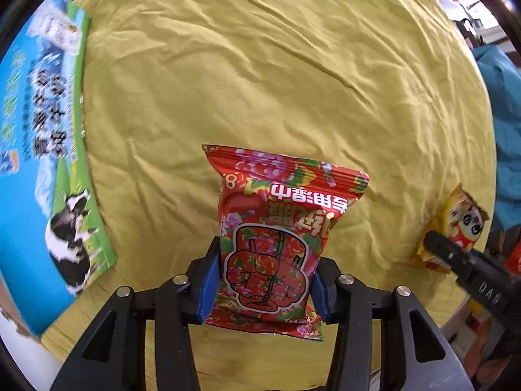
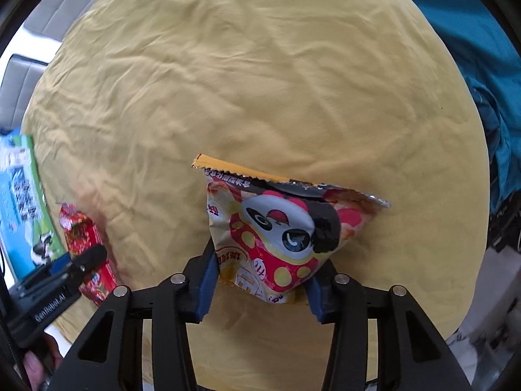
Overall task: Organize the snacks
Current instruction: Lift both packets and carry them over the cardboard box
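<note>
In the left wrist view my left gripper (image 1: 265, 280) is shut on a red floral snack bag (image 1: 276, 228), held above the yellow cloth. In the right wrist view my right gripper (image 2: 263, 277) is shut on a yellow panda snack bag (image 2: 280, 231), its torn-looking top edge pointing away. Each gripper shows in the other's view: the right gripper (image 1: 456, 254) with the panda bag (image 1: 459, 218) at the right edge, the left gripper (image 2: 75, 264) with the red bag (image 2: 86, 238) at the lower left.
A yellow wrinkled cloth (image 1: 260, 65) covers a round table. A blue and green milk carton box (image 1: 42, 150) with a cow picture lies at the table's left edge, also seen as the box (image 2: 22, 202) in the right view. Teal fabric (image 2: 472, 49) lies beyond the right side.
</note>
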A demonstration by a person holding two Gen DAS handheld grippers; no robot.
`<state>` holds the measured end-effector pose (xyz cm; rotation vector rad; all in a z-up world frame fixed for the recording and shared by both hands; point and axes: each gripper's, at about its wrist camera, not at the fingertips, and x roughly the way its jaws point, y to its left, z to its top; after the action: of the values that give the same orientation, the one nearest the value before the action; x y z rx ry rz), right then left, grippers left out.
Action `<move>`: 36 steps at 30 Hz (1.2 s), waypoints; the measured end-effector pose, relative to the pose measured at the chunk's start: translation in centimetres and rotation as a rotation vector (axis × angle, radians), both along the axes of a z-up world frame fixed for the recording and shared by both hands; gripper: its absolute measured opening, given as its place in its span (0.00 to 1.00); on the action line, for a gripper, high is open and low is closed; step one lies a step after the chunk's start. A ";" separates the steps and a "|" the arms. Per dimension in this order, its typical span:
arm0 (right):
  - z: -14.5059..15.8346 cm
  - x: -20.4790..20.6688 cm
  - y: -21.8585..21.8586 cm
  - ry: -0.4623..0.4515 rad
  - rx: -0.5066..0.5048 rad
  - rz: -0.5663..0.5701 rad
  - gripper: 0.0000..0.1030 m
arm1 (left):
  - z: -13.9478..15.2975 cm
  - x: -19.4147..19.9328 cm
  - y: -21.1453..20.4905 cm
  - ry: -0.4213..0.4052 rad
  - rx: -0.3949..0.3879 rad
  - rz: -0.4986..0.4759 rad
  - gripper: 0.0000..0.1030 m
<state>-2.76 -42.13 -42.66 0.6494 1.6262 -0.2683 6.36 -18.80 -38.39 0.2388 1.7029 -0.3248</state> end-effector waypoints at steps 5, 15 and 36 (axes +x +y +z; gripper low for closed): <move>1.7 -0.3 2.5 -0.043 -0.001 0.062 0.40 | 3.0 -1.2 0.8 -0.059 -0.028 0.005 0.42; 7.2 0.7 6.7 -0.151 0.003 0.146 0.40 | 11.5 -1.7 3.8 -0.179 -0.142 0.023 0.41; 25.5 8.6 25.1 -0.441 0.070 0.415 0.40 | 23.1 4.1 24.8 -0.363 -0.270 0.232 0.41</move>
<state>5.79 -17.06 -17.14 0.3745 1.3070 0.2245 10.45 6.03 -15.28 -0.0959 1.2962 -0.3134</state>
